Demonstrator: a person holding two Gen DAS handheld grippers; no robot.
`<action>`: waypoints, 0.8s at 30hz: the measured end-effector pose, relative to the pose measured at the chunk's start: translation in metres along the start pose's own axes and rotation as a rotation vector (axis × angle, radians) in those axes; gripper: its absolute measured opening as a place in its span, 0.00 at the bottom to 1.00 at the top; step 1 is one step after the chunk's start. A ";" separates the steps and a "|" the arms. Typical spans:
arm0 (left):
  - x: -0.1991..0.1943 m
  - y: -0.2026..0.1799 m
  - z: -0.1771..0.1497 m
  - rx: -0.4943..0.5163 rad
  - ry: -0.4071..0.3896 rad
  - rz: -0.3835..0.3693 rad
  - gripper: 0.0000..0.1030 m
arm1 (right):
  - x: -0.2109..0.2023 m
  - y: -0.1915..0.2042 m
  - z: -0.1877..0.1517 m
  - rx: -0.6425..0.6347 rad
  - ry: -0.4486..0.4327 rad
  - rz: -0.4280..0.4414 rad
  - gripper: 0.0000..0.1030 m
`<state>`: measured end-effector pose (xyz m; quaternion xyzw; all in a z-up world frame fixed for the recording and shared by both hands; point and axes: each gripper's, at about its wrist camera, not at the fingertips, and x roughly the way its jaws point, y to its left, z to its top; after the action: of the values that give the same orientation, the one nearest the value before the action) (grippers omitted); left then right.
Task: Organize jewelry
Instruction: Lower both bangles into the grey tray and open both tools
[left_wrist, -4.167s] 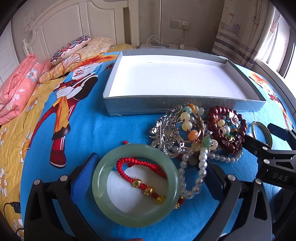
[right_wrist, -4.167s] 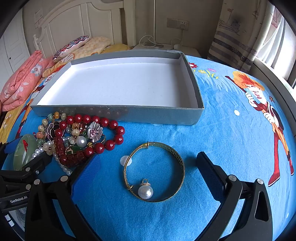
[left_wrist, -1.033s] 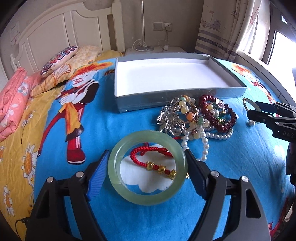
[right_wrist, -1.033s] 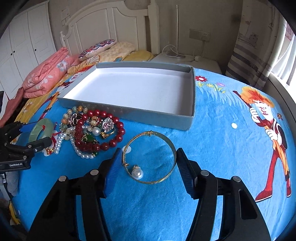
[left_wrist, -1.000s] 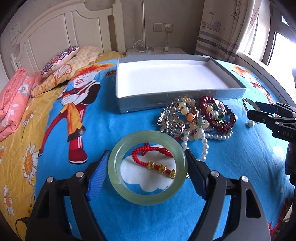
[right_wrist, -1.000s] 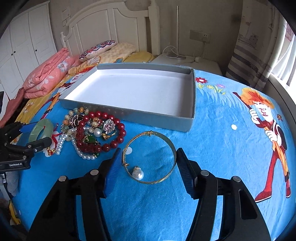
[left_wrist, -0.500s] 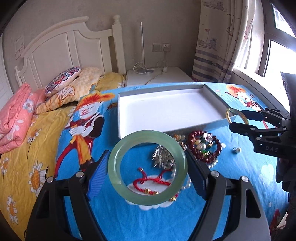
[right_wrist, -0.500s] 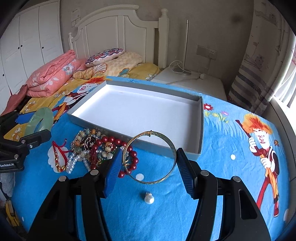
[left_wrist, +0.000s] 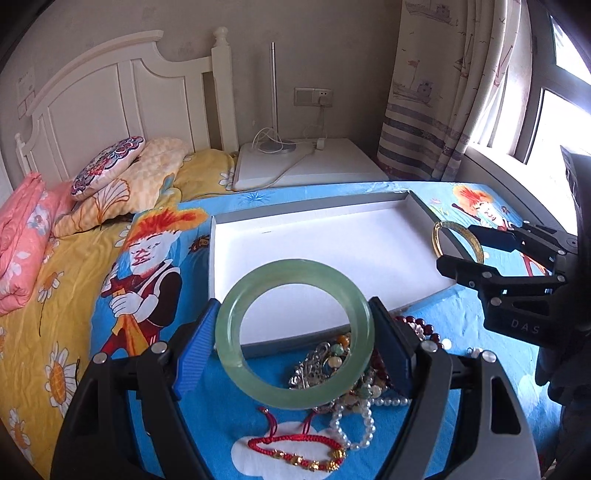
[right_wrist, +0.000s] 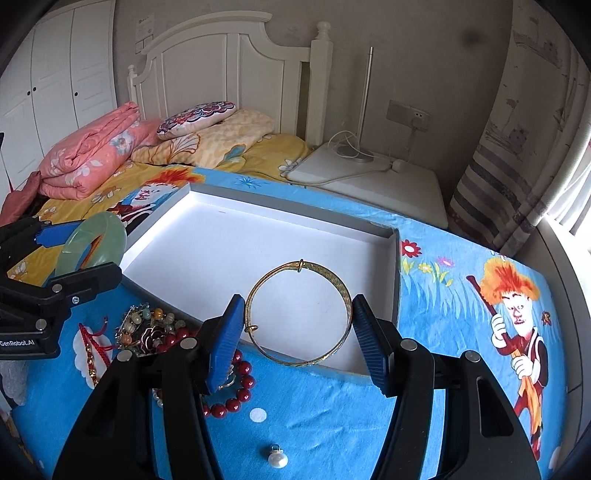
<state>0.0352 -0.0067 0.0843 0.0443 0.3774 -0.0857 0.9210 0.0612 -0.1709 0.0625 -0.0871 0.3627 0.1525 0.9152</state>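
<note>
My left gripper is shut on a pale green jade bangle and holds it in the air above the bed, near the front wall of the grey box with a white floor. My right gripper is shut on a thin gold bangle, held over the box's near right corner. The jade bangle also shows in the right wrist view, and the gold bangle in the left wrist view. A pile of bead bracelets, a red cord bracelet and a loose pearl lie on the blue blanket.
The box lies on a blue cartoon blanket. Pillows and a folded pink quilt lie by the headboard. A white nightstand with a lamp stands behind the box. A curtain and window are on the right.
Both grippers have lifted higher with their bangles and moved toward the box. The red cord bracelet and the pearl stay on the blanket.
</note>
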 end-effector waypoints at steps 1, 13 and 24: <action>0.003 0.001 0.002 0.004 0.002 0.003 0.76 | 0.003 -0.001 0.001 0.004 0.004 -0.001 0.57; 0.056 0.008 0.021 0.014 0.059 0.016 0.76 | 0.035 -0.010 0.010 0.016 0.044 -0.024 0.57; 0.101 0.017 0.037 0.018 0.110 0.029 0.76 | 0.076 -0.013 0.025 -0.002 0.095 -0.026 0.57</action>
<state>0.1344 -0.0076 0.0401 0.0626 0.4262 -0.0730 0.8995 0.1339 -0.1597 0.0291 -0.0996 0.4045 0.1368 0.8987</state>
